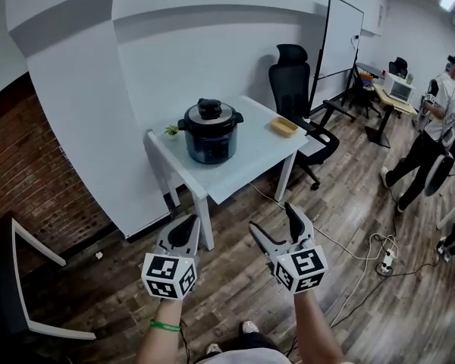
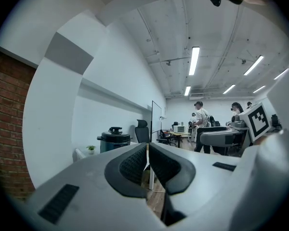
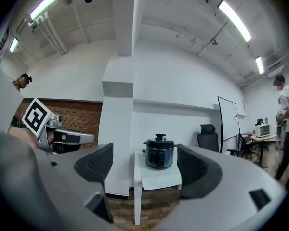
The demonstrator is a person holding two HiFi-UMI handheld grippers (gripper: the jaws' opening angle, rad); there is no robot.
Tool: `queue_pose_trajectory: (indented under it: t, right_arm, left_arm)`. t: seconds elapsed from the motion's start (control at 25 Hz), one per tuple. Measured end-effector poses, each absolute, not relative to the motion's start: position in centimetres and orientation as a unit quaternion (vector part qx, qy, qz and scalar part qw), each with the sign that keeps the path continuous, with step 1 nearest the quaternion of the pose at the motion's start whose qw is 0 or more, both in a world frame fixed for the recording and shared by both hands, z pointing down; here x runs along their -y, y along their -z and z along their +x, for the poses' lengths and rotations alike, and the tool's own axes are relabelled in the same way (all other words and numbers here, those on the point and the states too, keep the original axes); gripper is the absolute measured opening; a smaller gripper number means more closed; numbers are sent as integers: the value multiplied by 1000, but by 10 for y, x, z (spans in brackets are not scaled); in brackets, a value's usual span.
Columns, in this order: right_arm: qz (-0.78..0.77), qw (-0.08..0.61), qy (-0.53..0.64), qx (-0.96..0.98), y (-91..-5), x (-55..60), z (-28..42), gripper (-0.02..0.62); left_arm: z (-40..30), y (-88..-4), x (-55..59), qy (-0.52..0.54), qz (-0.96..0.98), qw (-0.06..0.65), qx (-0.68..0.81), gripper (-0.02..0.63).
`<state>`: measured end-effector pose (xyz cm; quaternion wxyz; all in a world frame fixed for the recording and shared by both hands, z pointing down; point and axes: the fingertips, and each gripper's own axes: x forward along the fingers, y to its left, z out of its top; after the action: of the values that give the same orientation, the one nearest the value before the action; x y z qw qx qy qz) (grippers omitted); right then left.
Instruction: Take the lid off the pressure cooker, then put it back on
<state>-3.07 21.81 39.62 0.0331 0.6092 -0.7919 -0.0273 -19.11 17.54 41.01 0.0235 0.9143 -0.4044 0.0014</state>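
Observation:
A dark pressure cooker (image 1: 210,138) stands on a small white table (image 1: 243,169) against the wall, its black lid (image 1: 209,112) with a knob seated on top. Both grippers hang well short of the table, over the wooden floor. My left gripper (image 1: 188,230) is shut, its pads pressed together with nothing between them. My right gripper (image 1: 280,226) is open and empty. In the right gripper view the cooker (image 3: 159,157) shows between the spread jaws, far off. In the left gripper view the cooker (image 2: 114,139) appears small at the left of the closed jaws.
A small potted plant (image 1: 171,130) and a yellow tray (image 1: 283,126) share the table. A black office chair (image 1: 299,105) stands to its right, a whiteboard (image 1: 340,40) behind. A person (image 1: 432,131) stands at far right. Cables and a power strip (image 1: 385,261) lie on the floor.

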Motion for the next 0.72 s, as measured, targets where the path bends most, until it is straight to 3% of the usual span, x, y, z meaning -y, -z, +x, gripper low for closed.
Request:
queue_pose_trajectory:
  t: [0.72]
  right_arm:
    - [572,18,15,820,-397,-118,30,420]
  left_arm:
    - [-129,-415,-96,-18,889,32,456,23]
